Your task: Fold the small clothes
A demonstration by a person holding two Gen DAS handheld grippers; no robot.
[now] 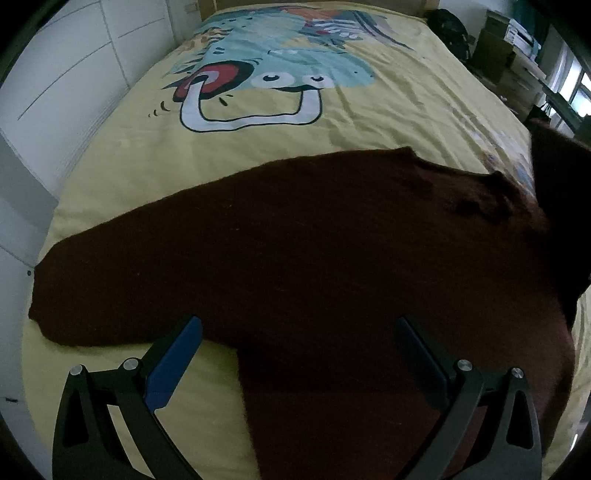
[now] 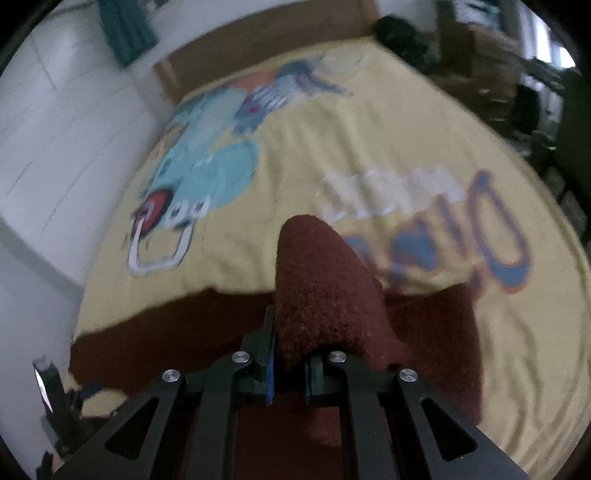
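Fingers: our left gripper (image 1: 297, 345) spread, empty; right gripper (image 2: 290, 363) pinching the sweater (image 1: 295, 251).
Sweater: lower frame, on the bed (image 1: 388, 122).
Risk: we judge the lifted fuzzy corner could slip out.

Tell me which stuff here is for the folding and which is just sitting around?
For the folding:
- dark red garment
- right gripper, shut on a bunched end of it
- left gripper, open over it

Just around:
- yellow cartoon bedspread
- cardboard boxes
- black bag
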